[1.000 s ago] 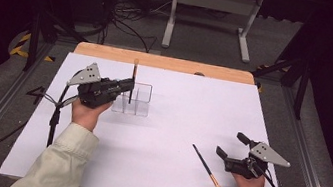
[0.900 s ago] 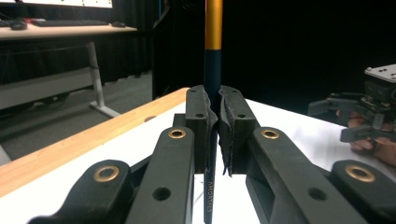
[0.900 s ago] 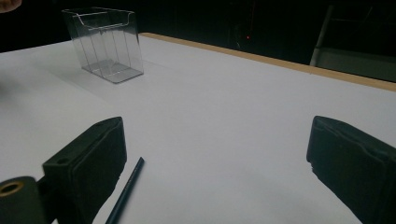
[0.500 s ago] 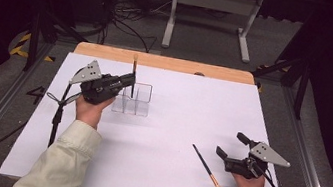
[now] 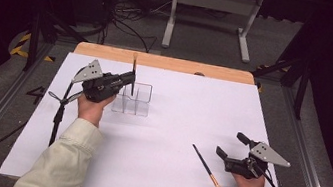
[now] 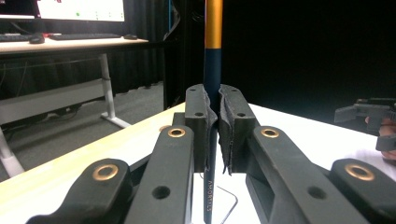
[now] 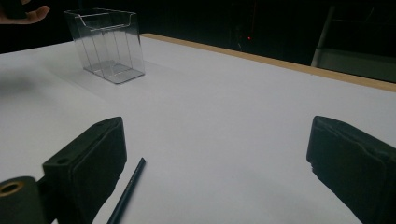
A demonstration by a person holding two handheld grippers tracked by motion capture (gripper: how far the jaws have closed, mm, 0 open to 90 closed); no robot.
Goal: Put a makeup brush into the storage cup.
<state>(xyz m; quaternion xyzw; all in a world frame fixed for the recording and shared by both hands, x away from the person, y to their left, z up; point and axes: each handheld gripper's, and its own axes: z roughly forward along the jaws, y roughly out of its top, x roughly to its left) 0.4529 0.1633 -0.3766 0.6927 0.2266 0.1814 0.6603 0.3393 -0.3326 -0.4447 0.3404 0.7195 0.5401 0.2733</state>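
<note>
A white surface [image 5: 157, 137] carried a clear plastic divided box [image 5: 132, 99]. From above, the left gripper [image 5: 128, 80] held a dark gold-banded brush [image 5: 133, 70] upright over that box. In the left gripper view, its fingers [image 6: 198, 121] clenched the brush. In the right gripper view, the right gripper [image 7: 215, 154] stood released, well apart from the box.

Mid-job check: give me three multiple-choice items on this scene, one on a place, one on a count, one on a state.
1. Where does the loose brush lie?
A. in the organiser
B. on the white table, beside the right gripper
C. on the floor
2. How many brushes show?
A. one
B. two
C. four
3. The left gripper is
A. shut on a brush
B. open
C. lying on the table

Answers: 1 B, it lies flat beside the right gripper. 2 B, one held, one lying. 3 A, its fingers clamp the upright brush over the clear organiser.
</note>
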